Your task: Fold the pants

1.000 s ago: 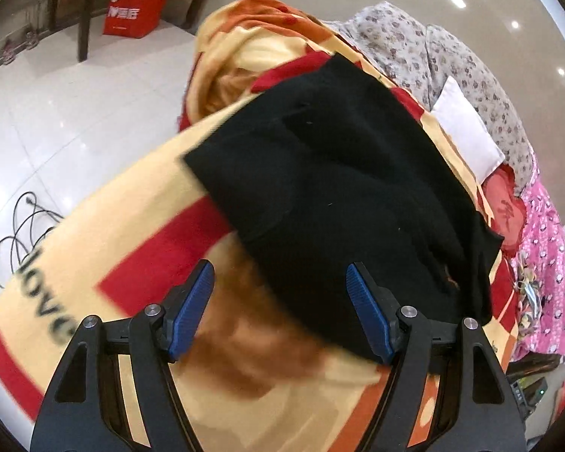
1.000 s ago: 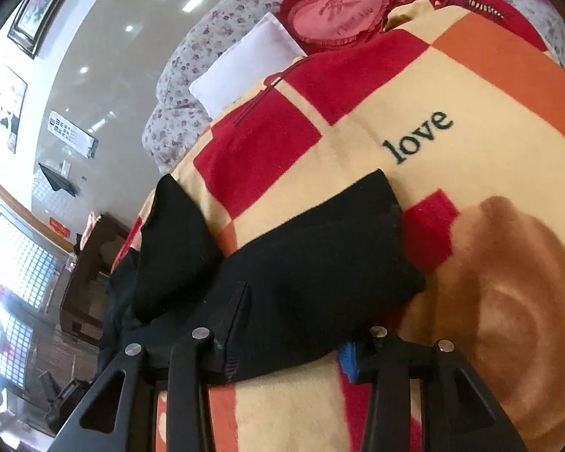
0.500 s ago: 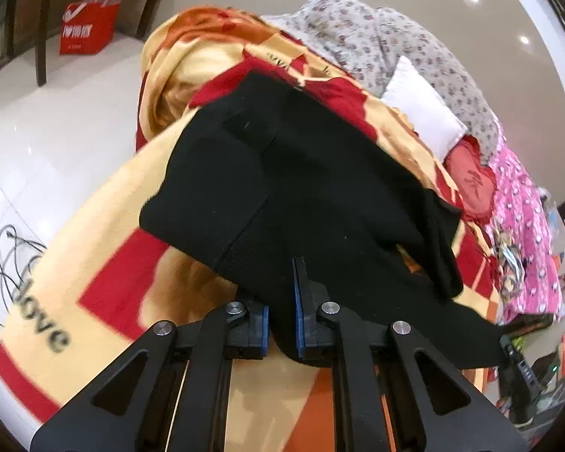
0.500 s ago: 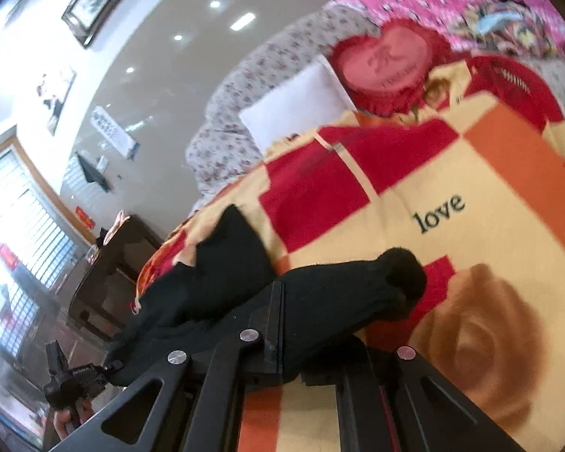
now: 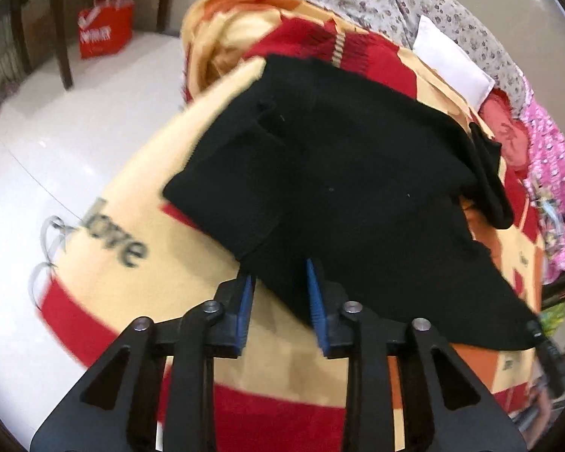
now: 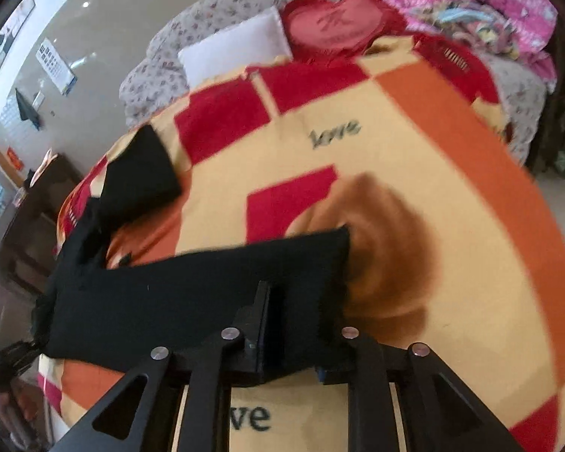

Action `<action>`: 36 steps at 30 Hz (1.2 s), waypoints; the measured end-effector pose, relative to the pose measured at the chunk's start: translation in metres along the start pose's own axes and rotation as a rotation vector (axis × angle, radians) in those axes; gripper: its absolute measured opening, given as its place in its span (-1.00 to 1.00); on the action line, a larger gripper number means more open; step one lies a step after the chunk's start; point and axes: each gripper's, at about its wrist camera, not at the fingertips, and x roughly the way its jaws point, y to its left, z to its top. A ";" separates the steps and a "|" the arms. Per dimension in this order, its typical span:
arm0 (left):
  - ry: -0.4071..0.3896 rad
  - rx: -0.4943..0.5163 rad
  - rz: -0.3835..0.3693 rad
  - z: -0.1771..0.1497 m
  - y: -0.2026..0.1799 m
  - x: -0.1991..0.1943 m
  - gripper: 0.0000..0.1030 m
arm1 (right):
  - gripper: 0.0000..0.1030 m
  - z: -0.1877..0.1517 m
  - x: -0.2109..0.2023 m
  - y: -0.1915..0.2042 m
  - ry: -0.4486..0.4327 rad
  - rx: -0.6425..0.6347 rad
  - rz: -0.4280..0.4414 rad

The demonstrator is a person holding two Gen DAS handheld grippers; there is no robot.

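Black pants lie spread on a yellow, red and orange "love" blanket. My left gripper is at their near edge. Its jaws are opening, the blue pads stand apart, and a fold of black cloth sits loosely between them. In the right wrist view one pant leg stretches across the blanket and ends by the brown rose pattern. My right gripper is at that leg's near edge with its jaws opening. Cloth lies between the fingers and hides the right fingertip.
A white tiled floor with a red shopping bag, dark chair legs and a cable lies left of the bed. At the bed's head are a white pillow, a red heart cushion and pink bedding. A dark cabinet stands far left.
Both grippers closed on the pants' edge half a second ago and their jaws have since parted. Both hands shifted sideways, and the leg end now reaches the rose pattern.
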 end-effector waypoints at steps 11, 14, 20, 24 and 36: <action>-0.150 0.120 0.198 0.000 -0.008 -0.044 -0.45 | -0.32 0.028 -0.034 0.045 -0.103 -0.104 0.031; -0.155 0.127 0.168 0.005 -0.017 -0.042 -0.45 | -0.31 0.024 -0.015 0.077 -0.052 -0.160 0.125; -0.102 0.133 0.088 0.009 -0.038 -0.006 -0.26 | -0.32 0.001 0.049 0.130 0.114 -0.224 0.271; -0.027 0.146 0.117 0.007 -0.039 0.034 -0.26 | -0.30 -0.001 0.074 0.145 0.143 -0.271 0.218; -0.058 0.093 0.000 0.060 -0.054 0.026 -0.17 | -0.15 0.093 0.089 0.236 -0.065 -0.421 0.132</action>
